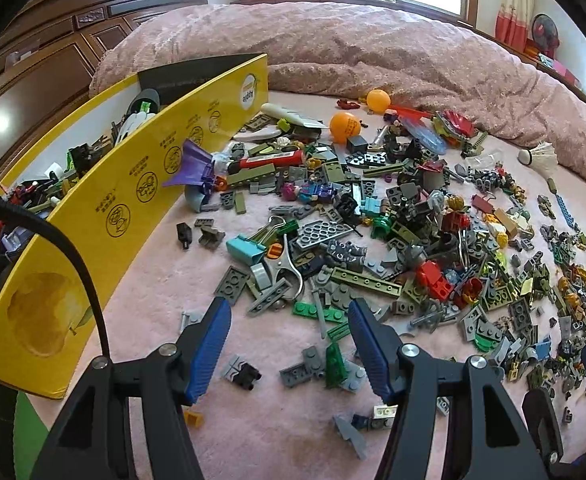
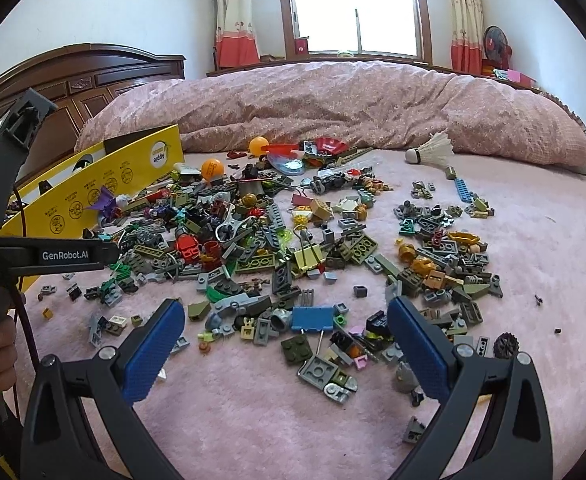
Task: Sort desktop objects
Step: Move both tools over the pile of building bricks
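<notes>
A big scatter of small toy bricks [image 1: 421,248] covers the pink bed sheet; it also shows in the right wrist view [image 2: 277,240]. My left gripper [image 1: 289,312] is open and empty, hovering over green and grey plates [image 1: 321,314] at the pile's near edge. My right gripper [image 2: 285,316] is open and empty, with a blue binder clip [image 2: 313,318] lying between its fingers on the sheet. A yellow cardboard box [image 1: 105,208] holding sorted pieces stands at the left, also seen in the right wrist view [image 2: 105,184]. Two orange balls [image 1: 345,126] lie at the back.
A rumpled pink quilt [image 1: 393,52] lies behind the pile. A white shuttlecock [image 2: 433,150] rests at the back right. A teal binder clip [image 1: 247,250] and metal clip [image 1: 287,270] lie mid-pile. A dark wooden headboard [image 2: 73,80] is at the left. The left device [image 2: 53,256] shows at the right view's left.
</notes>
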{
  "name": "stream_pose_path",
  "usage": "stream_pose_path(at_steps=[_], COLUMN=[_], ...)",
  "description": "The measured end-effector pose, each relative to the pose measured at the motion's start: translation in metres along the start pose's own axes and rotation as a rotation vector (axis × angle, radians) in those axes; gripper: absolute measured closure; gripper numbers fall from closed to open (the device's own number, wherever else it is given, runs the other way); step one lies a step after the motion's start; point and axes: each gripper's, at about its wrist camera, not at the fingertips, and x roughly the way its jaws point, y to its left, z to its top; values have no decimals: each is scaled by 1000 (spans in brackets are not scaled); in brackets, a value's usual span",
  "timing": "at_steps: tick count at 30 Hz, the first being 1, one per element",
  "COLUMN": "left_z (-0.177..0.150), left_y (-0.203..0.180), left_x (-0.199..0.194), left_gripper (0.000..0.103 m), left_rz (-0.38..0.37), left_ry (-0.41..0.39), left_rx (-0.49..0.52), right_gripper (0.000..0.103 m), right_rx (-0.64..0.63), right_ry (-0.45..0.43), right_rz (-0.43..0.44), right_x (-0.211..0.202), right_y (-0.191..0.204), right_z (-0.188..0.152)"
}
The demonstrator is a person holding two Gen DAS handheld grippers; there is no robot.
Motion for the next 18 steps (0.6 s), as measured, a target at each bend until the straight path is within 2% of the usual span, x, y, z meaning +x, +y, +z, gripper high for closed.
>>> stream_pose_path(at_steps=[4, 9, 15, 18], left_z=[1, 3, 11, 18], left_y=[-4, -18, -41, -56], left_x=[-1, -8, -1, 4], left_gripper=[41, 41, 41, 41], left_rz=[-25, -112, -232, -253], left_ry=[-13, -57, -47, -67], left_rx=[9, 42, 49, 70], right_gripper=[0, 0, 0, 0], right_rx=[4, 26, 78, 131], right_ry=[-1, -14, -28, -25], right_rz=[-7, -50, -112, -112], right_x=[0, -5, -13, -14], right_y=[-5, -24, -58, -72], right_z=[1, 3, 5, 4])
